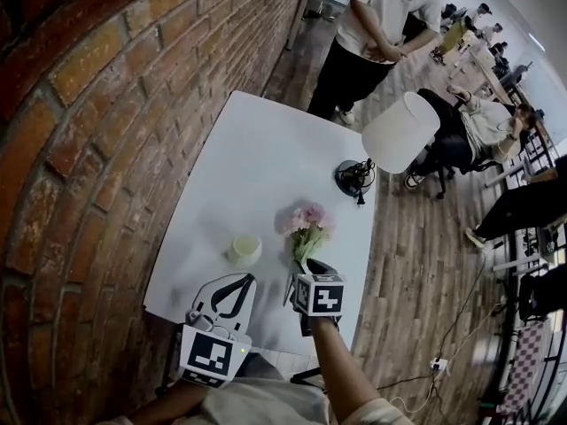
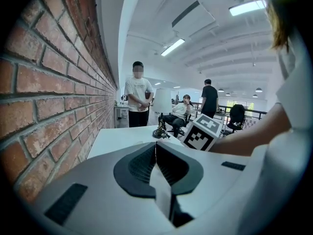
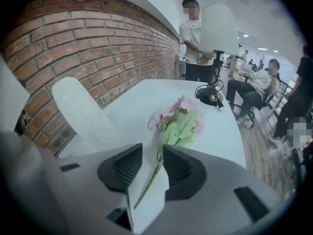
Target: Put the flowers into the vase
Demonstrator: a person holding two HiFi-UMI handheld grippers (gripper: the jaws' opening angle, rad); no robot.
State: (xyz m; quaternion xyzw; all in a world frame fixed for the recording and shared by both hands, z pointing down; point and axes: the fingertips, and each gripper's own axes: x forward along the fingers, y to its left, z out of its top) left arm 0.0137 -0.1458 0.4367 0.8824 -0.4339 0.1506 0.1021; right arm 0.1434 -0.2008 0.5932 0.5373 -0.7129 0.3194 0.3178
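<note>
Nearest, the left tongs (image 2: 155,146) are pressed together on nothing, at the near edge of the counter (image 1: 257,166). Beside them the right tongs (image 3: 153,151) stand spread. The thin green stem (image 3: 150,179) runs down the gap between their pads, close to the right-hand one and apparently not pinched.

The flowers (image 3: 178,116), a small pink cluster above pale green leaves, point away from the person, low over the counter or on it; which cannot be told. By appearance the bunch is very light and soft. The stem would bend rather than carry load, and the blooms would crush. The judged hold is on the bare stem below the leaves, with gentle closure.

The vase (image 1: 244,249), small and pale, stands just left of the blooms with its mouth empty. It looks light enough to tip if nudged.

The counter is white, smooth and probably slick. A lamp (image 1: 400,131) with a white shade stands at its far right. A brick wall (image 1: 106,104) borders the left side. Beyond are a plank floor (image 1: 425,264), a standing person (image 1: 376,25) and a seated person (image 1: 474,122).
</note>
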